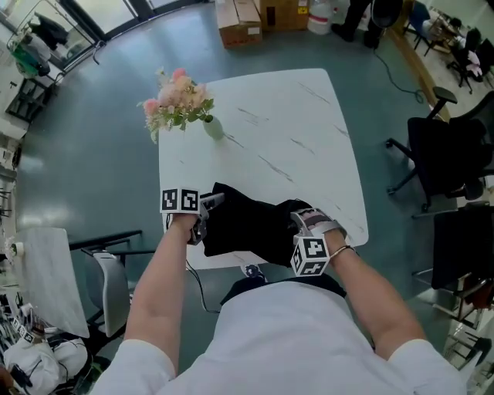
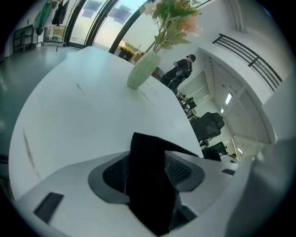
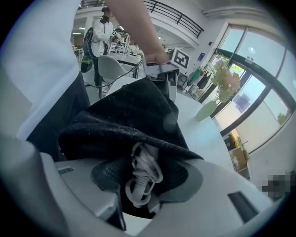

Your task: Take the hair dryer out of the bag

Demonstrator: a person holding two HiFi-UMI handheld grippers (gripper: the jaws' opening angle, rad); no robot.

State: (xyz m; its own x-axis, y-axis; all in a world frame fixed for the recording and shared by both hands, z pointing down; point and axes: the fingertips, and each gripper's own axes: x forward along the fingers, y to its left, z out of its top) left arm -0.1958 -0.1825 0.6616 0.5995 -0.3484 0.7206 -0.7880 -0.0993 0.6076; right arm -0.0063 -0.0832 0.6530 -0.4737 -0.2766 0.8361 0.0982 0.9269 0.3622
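A black cloth bag lies on the near edge of the white marble table, between my two grippers. My left gripper is at the bag's left end. In the left gripper view a fold of the black bag stands between the wide-apart jaws of that gripper, and the ribbed pads show on both sides of it. My right gripper is at the bag's right end. In the right gripper view its jaws hold a white coiled cord that comes out from under the bag's edge. The hair dryer's body is hidden.
A pale green vase with pink flowers stands at the table's far left corner. Black office chairs are to the right, cardboard boxes on the floor beyond the table, a white chair at the left.
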